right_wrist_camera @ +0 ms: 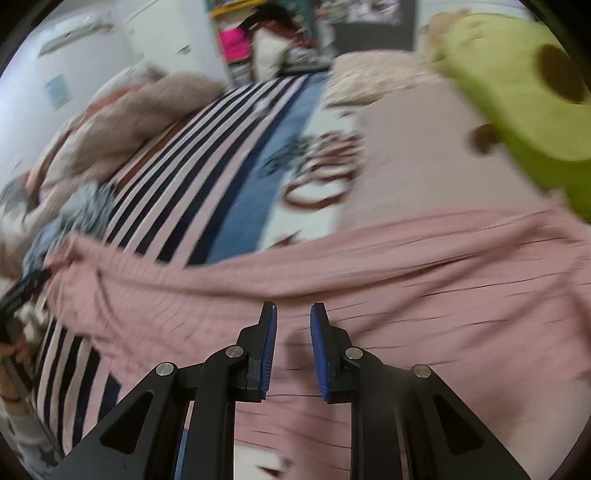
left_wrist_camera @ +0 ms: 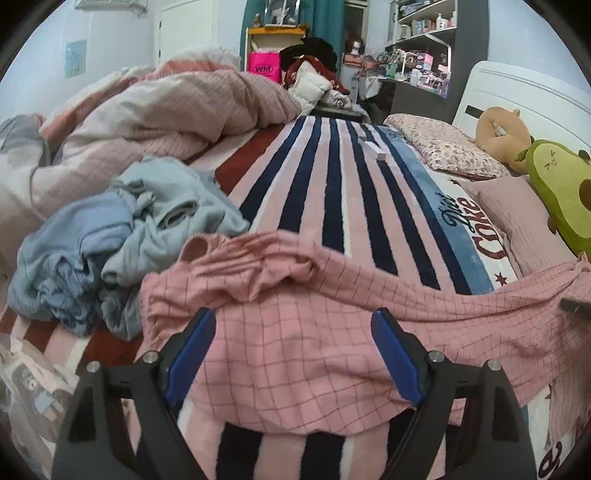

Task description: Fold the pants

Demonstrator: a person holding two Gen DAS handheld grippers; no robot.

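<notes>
Pink checked pants (left_wrist_camera: 295,332) lie rumpled across the striped bed (left_wrist_camera: 332,177), both the left gripper (left_wrist_camera: 293,354) and right gripper (right_wrist_camera: 293,347) spread apart over them, so I'd say they're being laid out, needing an edge pinched next.

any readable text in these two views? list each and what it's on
"Diet Coke" on the striped blanket, script partly stylised.
White logo on the pink bag: too small to read.
Shelf bottle labels: too small.
Blanket lettering in the right wrist view: motion-blurred, unreadable.
</notes>
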